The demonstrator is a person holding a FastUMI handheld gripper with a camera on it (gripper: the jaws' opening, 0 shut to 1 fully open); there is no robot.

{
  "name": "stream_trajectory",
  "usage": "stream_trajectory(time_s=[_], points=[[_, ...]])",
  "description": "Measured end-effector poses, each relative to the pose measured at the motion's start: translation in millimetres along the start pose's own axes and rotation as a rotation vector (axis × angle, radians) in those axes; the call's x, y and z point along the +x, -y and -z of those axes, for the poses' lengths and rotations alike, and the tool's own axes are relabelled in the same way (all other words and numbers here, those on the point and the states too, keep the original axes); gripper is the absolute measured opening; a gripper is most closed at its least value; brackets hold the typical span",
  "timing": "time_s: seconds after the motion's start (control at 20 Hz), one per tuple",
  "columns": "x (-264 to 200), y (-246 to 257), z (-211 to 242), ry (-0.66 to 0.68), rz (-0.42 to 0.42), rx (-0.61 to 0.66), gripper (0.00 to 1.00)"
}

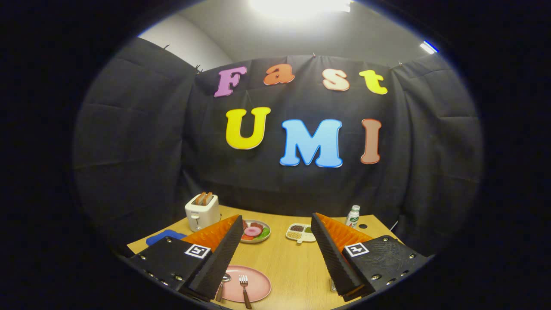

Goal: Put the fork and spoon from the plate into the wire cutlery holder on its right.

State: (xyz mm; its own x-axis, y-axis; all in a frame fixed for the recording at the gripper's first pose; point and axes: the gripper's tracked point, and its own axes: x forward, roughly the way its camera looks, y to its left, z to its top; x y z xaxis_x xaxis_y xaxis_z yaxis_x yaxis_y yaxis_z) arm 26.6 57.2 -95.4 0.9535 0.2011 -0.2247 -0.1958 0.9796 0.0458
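Two pieces of cutlery lie on a pink plate [257, 285] low on the wooden table [292, 262]: a fork [244, 289] with its tines pointing away toward the booth wall and its brown handle toward the camera, and a spoon [223, 284] just to its left, partly hidden behind the inner edge of the left finger. Both rest side by side on the plate, near each other but not clearly touching. The gripper [276, 258] hangs above the table with its fingers spread wide apart, gripping nothing; the plate sits between them, closer to the left one. Beside the inner edge of the right finger a small bit of metal wire [332, 285] shows on the table, too hidden to tell what it belongs to. Beyond the fingers, farther back on the table, stand a white toaster [202, 211] with two slices in its slots, a plate of food [256, 231] with pink, red and green pieces, a divided white dish [300, 232] holding grains or beans, and a small white bottle [353, 215] with a green label. A blue cloth [163, 236] lies near the left finger, in front of the toaster
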Motion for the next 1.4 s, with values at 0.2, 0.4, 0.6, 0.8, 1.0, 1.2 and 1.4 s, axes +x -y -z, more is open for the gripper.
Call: stream_trajectory(time_s=[0.2,0.4,0.6,0.8,1.0,1.2,1.4], points=[[22,-30,70,-0.191,-0.104,-0.021,0.8],[31,-52,142,-0.402,-0.172,-0.027,0.69],[32,-64,201,-0.588,-0.206,-0.028,0.4],[34,-70,250,-0.733,-0.237,-0.046,0.4],[34,-72,282,-0.843,-0.248,-0.047,0.4],[31,-75,300,-0.913,-0.255,-0.041,0.4],[27,-77,307,-0.93,-0.259,-0.012,0.14]])
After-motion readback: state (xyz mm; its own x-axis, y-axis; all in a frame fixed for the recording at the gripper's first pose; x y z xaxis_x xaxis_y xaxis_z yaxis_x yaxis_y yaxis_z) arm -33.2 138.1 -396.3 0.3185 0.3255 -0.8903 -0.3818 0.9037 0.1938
